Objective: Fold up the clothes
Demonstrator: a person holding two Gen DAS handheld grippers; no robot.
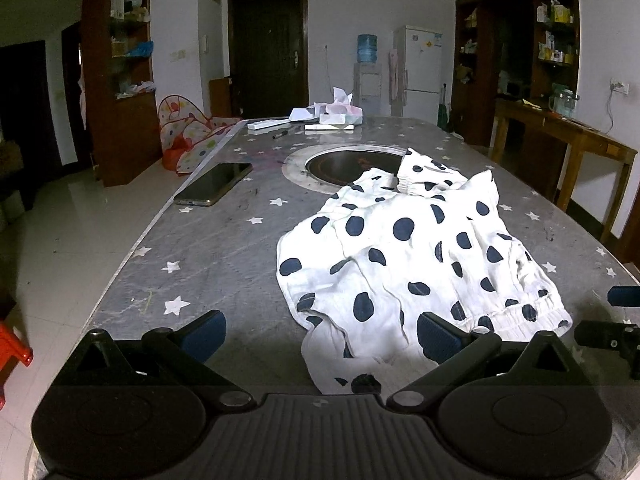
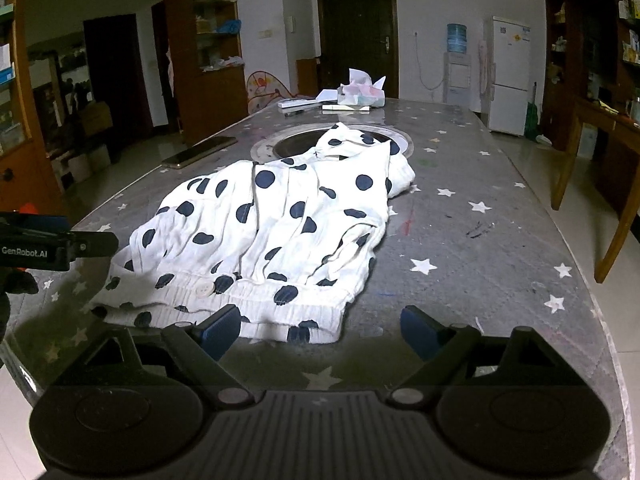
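L claw [image 1: 320, 336]: jaws wide apart, nothing pinched. Blue pads [image 1: 434, 334] face each other, black linkages splayed out to both sides. Pointed fwd and tilted down.

R claw [image 2: 320, 330]: jaws also wide apart, nothing between pads [image 2: 220, 330], no contact. Same fwd-and-down tilt.

Each claw shows in the other's view: R claw at right edge of L wrist cam [image 1: 618, 320], L claw at left edge of R wrist cam [image 2: 48, 246], so the two sit side by side, apart, roughly level.
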